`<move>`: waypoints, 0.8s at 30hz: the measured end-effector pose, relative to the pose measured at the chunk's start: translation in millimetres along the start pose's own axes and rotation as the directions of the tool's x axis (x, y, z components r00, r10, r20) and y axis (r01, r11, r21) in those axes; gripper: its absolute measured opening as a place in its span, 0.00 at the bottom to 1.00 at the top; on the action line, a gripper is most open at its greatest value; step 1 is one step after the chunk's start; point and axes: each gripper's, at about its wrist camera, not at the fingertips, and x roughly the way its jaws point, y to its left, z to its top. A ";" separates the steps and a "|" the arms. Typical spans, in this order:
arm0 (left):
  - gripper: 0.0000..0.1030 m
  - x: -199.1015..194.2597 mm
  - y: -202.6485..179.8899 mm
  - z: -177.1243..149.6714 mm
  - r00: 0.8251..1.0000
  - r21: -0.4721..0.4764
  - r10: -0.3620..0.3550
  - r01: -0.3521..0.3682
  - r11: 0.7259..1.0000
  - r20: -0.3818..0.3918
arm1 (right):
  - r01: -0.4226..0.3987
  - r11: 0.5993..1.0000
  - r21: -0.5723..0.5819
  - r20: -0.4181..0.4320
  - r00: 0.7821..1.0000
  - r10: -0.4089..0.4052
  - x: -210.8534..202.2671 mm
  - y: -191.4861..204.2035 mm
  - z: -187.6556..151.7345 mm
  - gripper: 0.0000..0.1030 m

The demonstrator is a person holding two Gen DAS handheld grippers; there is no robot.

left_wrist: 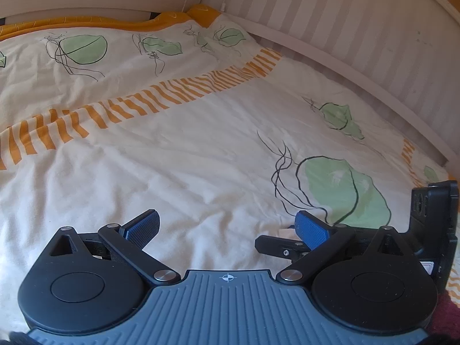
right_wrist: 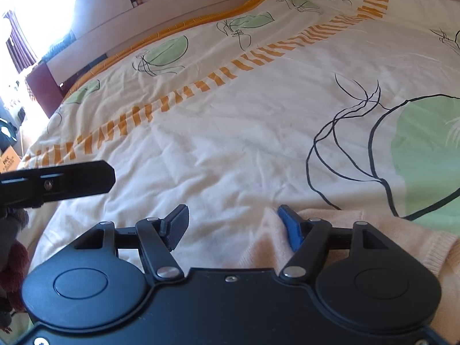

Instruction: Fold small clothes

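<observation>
A pale peach knit garment (right_wrist: 362,230) lies on the bedspread (right_wrist: 230,149) at the lower right of the right wrist view. My right gripper (right_wrist: 234,227) is open just over the garment's left edge. Its blue right pad (right_wrist: 291,228) sits at that edge, and nothing is pinched between the pads. My left gripper (left_wrist: 227,227) is open above bare bedspread (left_wrist: 187,158), with nothing between its fingers. Only a sliver of the garment (left_wrist: 287,231) shows behind its right finger. Part of the right gripper's body (left_wrist: 431,215) stands close to its right.
The cream bedspread has green leaf prints and an orange striped band (left_wrist: 161,100). A striped wall (left_wrist: 345,28) runs along the far right side of the bed, and a pale headboard (right_wrist: 172,14) along the top. A finger of the left gripper (right_wrist: 72,178) reaches in from the left.
</observation>
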 end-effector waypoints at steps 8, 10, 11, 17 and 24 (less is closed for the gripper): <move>0.99 -0.2 -2.4 -0.8 1.000 0.014 -0.006 0.006 1.000 0.000 | 0.215 0.971 -0.102 0.136 0.970 -0.201 -35.8 17.7 -3.1 0.55; 0.99 0.2 -3.3 -1.4 1.000 0.017 -0.010 0.010 1.000 -0.006 | 0.246 0.961 -0.125 0.111 0.966 -0.233 -36.4 20.8 -4.7 0.40; 0.99 0.2 -3.8 -1.8 1.000 0.018 -0.012 0.012 1.000 -0.008 | 0.254 0.959 -0.130 0.100 0.965 -0.242 -35.5 20.3 -5.5 0.35; 0.99 2.5 -7.2 -4.0 0.999 0.037 -0.029 0.030 0.999 -0.026 | 0.288 0.952 -0.105 0.027 0.958 -0.286 -14.3 4.4 -8.2 0.22; 0.99 13.7 -7.9 -11.0 0.993 0.036 -0.051 0.055 0.998 -0.109 | 0.296 0.950 0.100 0.071 0.950 -0.304 -23.8 -25.8 -5.9 0.18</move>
